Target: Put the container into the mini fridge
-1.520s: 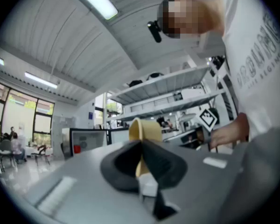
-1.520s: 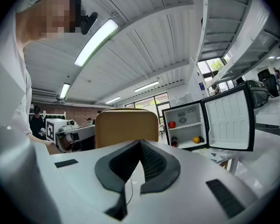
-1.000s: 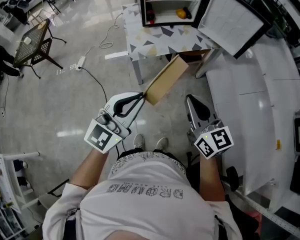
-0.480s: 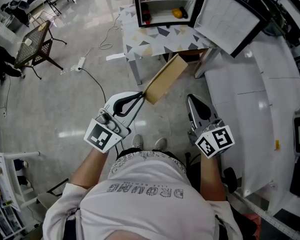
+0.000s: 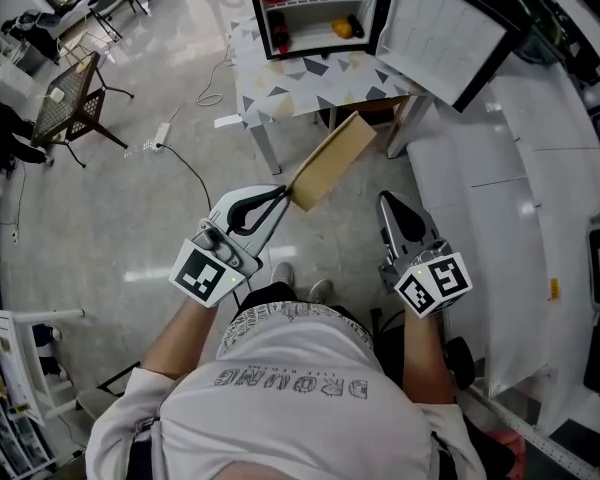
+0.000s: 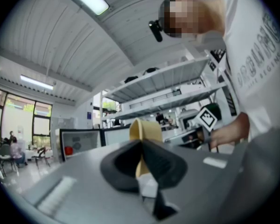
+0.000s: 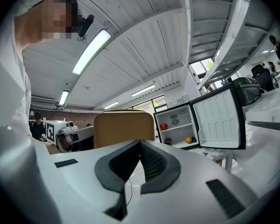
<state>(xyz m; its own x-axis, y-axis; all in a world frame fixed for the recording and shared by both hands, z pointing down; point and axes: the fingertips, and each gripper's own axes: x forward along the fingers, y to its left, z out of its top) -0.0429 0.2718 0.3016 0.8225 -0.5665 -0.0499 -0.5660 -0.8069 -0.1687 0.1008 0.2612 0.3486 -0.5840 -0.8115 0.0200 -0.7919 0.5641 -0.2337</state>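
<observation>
the container (image 5: 330,160), judged light and stiff, is pinched at its edge by the left gripper (image 5: 282,197) fingers; the right gripper (image 5: 387,206) fingers are pressed together, empty.

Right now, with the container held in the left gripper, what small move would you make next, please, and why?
Probably carry the container forward toward the fridge. The left gripper is shut on its near end, the door is open, and the container hangs over the floor, short of the table that the fridge stands on.
</observation>
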